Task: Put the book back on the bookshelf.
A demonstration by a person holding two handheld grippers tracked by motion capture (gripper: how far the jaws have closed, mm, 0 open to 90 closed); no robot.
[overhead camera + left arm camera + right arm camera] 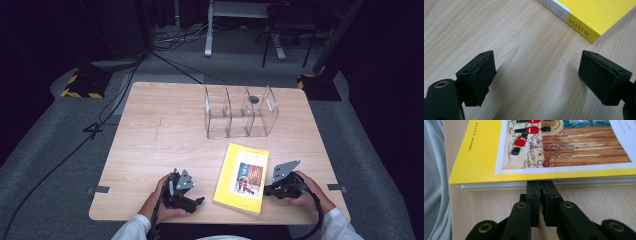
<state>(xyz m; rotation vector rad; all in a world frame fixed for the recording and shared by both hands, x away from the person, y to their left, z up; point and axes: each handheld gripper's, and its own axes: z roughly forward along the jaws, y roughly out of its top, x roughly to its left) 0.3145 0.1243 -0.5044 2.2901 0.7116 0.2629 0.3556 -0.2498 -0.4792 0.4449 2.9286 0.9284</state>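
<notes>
Nearest the person, both hands rest at the table's (150, 125) front edge, each with a gripper, and a yellow book (242, 177) lies flat between them. The right gripper (541, 185) has its two jaws pressed together with nothing between them, and their tips meet the book's (506, 157) page edge low down, just where the pages sit on the wood. That looks like a wedge made on purpose: closed jaws form a thin blade that could slip under the cover or nudge the book sideways, which open jaws could not do. In the high view the same right gripper (274, 189) sits just beside the book's right edge, level with the tabletop.

The left gripper (536, 80) stands wide open over bare wood, holding nothing, its pads (482, 77) well apart. The book's (584, 15) spine corner lies a little beyond it, not touching. Seen from above, this left gripper (197, 200) waits near the book's left side, probably ready to brace or catch the book once it lifts or slides.

Farther back, near the table's far edge, a clear acrylic rack (240, 112) with upright dividers stands empty, its slots open upward. It is likely where the book is meant to go, stood on edge.
</notes>
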